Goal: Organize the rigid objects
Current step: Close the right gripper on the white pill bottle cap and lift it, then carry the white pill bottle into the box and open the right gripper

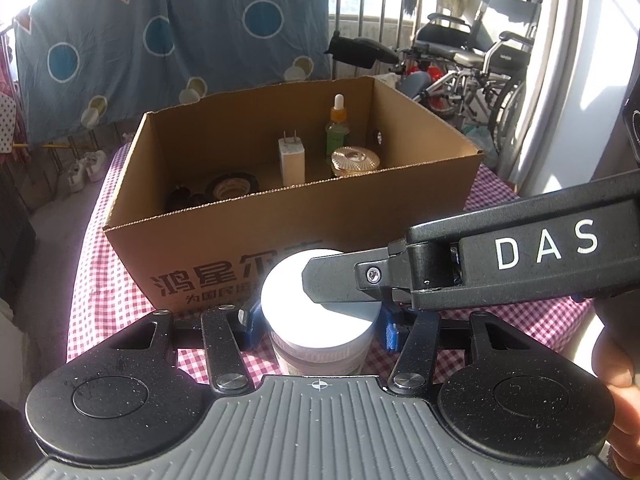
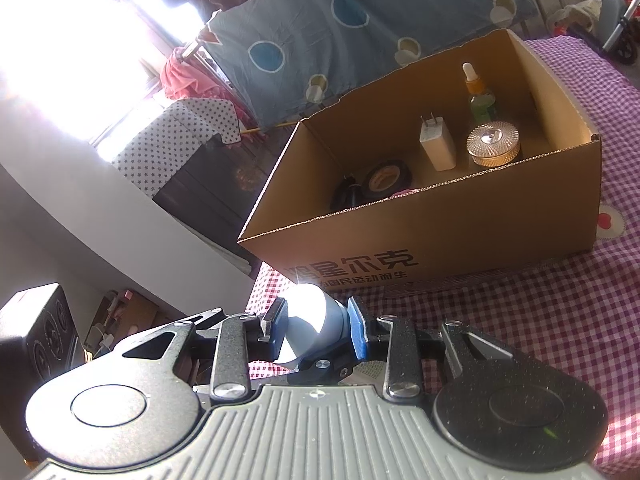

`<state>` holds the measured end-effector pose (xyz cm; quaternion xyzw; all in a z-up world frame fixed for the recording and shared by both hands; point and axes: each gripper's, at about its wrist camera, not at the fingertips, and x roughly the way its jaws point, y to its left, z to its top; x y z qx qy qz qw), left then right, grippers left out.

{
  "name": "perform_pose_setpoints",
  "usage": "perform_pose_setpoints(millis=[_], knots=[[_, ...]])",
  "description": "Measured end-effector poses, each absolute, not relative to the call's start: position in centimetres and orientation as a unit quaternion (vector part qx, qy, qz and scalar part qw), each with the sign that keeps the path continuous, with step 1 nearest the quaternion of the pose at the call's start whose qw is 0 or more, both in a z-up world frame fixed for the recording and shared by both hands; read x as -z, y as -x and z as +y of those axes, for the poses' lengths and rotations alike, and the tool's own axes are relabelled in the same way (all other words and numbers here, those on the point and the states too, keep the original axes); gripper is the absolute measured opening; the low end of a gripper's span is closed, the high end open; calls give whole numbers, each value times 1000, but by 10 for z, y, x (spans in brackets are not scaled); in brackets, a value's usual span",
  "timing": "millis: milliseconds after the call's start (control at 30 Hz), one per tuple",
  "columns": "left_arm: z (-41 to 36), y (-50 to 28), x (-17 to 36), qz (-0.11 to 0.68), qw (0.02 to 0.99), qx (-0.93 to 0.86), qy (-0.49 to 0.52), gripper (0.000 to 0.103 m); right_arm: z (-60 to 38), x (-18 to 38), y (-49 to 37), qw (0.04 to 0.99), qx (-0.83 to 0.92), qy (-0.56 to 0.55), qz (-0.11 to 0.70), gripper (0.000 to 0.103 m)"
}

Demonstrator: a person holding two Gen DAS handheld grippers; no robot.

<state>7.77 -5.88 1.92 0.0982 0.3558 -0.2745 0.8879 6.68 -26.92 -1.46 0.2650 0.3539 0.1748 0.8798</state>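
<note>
A jar with a white lid [image 1: 316, 312] stands on the checkered tablecloth, in front of an open cardboard box [image 1: 280, 236]. My left gripper [image 1: 318, 326] is shut on the jar's body below the lid. My right gripper [image 2: 318, 330] is shut on the lid [image 2: 320, 316]; its finger [image 1: 344, 280] reaches across the lid from the right in the left wrist view. In the box are a white charger [image 1: 292, 160], a dropper bottle [image 1: 338, 128], a gold-lidded glass jar [image 1: 354, 162] and a roll of black tape [image 1: 232, 186].
The red-and-white checkered cloth [image 2: 520, 320] covers the table around the box [image 2: 460, 232]. A blue sheet with circles [image 1: 160, 40] hangs behind. A wheelchair [image 1: 480, 60] stands at the back right. A black speaker [image 2: 36, 332] sits low on the left.
</note>
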Motion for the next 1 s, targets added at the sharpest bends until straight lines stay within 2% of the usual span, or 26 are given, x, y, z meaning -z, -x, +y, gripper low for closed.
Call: perform_pose_setpoints(millis=[700,1000], knots=[[-41,-55,-39,319,906,261,-99,53,-260,-8,-40,893,-194,-246,322,36],[-38,-51,-65,280,919,257,-102,53,-255,-41,-31,909,-206,-223,285,37]])
